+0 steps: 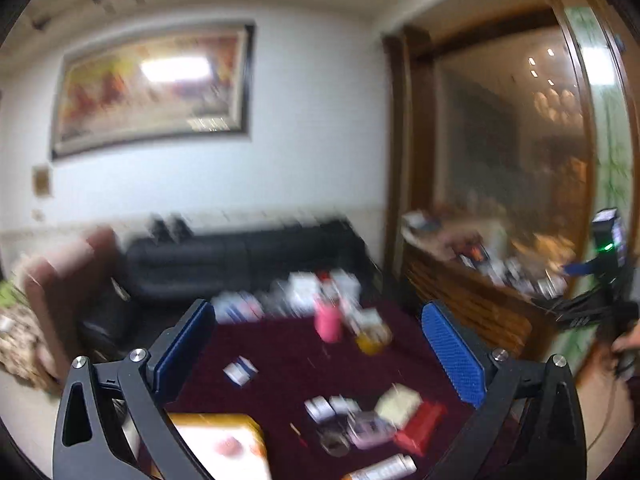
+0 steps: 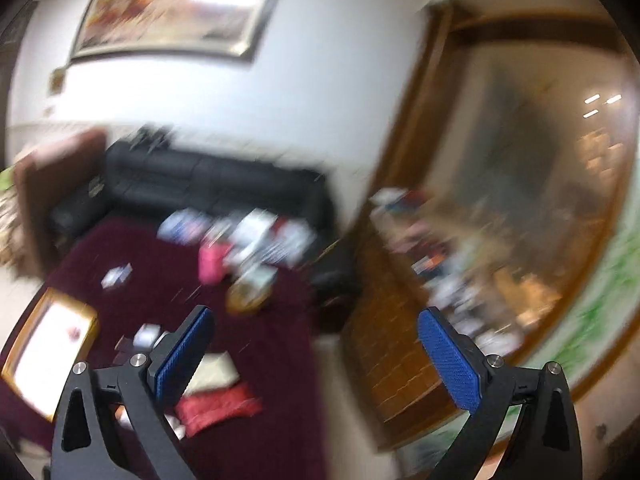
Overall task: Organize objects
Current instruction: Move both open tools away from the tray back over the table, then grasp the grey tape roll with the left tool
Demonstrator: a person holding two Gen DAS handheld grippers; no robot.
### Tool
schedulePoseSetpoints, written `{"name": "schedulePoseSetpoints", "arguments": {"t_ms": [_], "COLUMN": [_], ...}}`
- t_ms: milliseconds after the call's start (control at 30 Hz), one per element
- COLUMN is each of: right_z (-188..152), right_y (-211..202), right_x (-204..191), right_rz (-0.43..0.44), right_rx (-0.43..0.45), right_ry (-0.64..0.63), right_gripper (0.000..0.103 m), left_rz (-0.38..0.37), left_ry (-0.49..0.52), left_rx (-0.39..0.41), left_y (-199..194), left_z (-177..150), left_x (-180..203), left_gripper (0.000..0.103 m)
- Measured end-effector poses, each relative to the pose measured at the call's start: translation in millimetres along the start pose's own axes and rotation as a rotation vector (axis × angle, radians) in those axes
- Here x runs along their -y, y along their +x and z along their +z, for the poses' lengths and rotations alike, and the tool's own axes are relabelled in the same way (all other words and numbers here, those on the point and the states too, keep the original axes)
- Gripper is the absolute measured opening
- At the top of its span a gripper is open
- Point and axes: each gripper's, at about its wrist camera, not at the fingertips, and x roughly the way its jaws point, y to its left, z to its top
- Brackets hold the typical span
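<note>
Maroon cloth covers the desk (image 1: 280, 360), and both views are smeared by motion blur, so small items are hard to name. From the left, an orange-rimmed white box (image 1: 224, 448) sits at the near corner; beyond it a single small blue-and-white box (image 1: 239, 371) lies alone. Toward the middle, one pink cup (image 1: 329, 322) stands upright, with one yellow container (image 1: 372, 342) just beside it and a blurred row of white boxes (image 1: 304, 296) behind, too smeared to count. Nearer, a cluster holds one cream pad (image 1: 400, 404), one red packet (image 1: 422, 426), and a few small dark and white items whose number cannot be told; one white tube (image 1: 384, 470) lies at the near edge.

The left gripper (image 1: 318, 344) is spread wide with nothing between its blue pads; the right gripper (image 2: 316, 352) is equally wide and empty, angled toward the desk's right edge and a wooden cabinet (image 2: 400, 340).

Neither gripper has yet committed to an object. To do this step well, the person should likely steady both grippers, pick one clearly separated item such as the lone small box, and approach squarely so the neighbours in the cluster are not knocked
</note>
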Motion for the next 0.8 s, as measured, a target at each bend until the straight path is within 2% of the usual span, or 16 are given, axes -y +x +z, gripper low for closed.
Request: {"name": "schedulePoseSetpoints", "arguments": {"t_ms": [67,133,200,233,267,300,333,367,467,600,800], "right_z": [-56.2,-96.4,-130.2,-143.8,-152.5,-158.8,-164.6,-169.2,-180.6,-187.3,-201.2], "right_y": [54.2,85.5,118.1,133.9,138.6,141.5,149.2,158.6,191.1,206.7,220.8], "right_x": [-36.9,-57.6,-81.2,-90.7,-99.9,-105.5,-109.8,-111.4,-107.1,-102.8,-104.4], "right_rz": [0.153,0.227,0.306,0.356,0.372,0.376,0.381,0.394,0.425,0.451,0.480], "right_rx": [-0.061,-0.088,-0.127,-0.147,-0.155,-0.161,-0.169,-0.183,-0.222,-0.257,-0.294], "right_ry": [0.030,0.052,0.084,0.102,0.109,0.117,0.126,0.143,0.204,0.255,0.280], "right_gripper": [0.103,0.103,0.102,0.102,0.102,0.102,0.102,0.102,0.102,0.103,0.103], "left_rz": [-0.029,-0.019,-0.001,0.016,0.032,0.029,0.018,0.015,0.089,0.093,0.112], "left_ry": [-0.024,-0.081,-0.115,-0.127,-0.137,-0.141,-0.144,-0.142,-0.124,-0.198,-0.188], "left_rx": [-0.075,-0.184,-0.297,-0.362,-0.431,-0.486,-0.537,-0.571,-0.598,-0.609,-0.656], "left_y": [44.5,95.6,139.0,161.6,183.2,196.6,212.0,224.9,253.9,272.8,295.5], "left_z": [-63.1,-129.5,-177.5,-202.1,-227.5,-246.4,-260.7,-271.8,-286.8,-295.8,-303.4], "left_x": [1.9,0.1,-3.0,-6.3,-7.2,-6.8,-8.0,-5.8,-12.3,-20.9,-9.7], "left_gripper": [0.103,0.103,0.102,0.096,0.082,0.075,0.062,0.057,0.057,0.057,0.055]}}
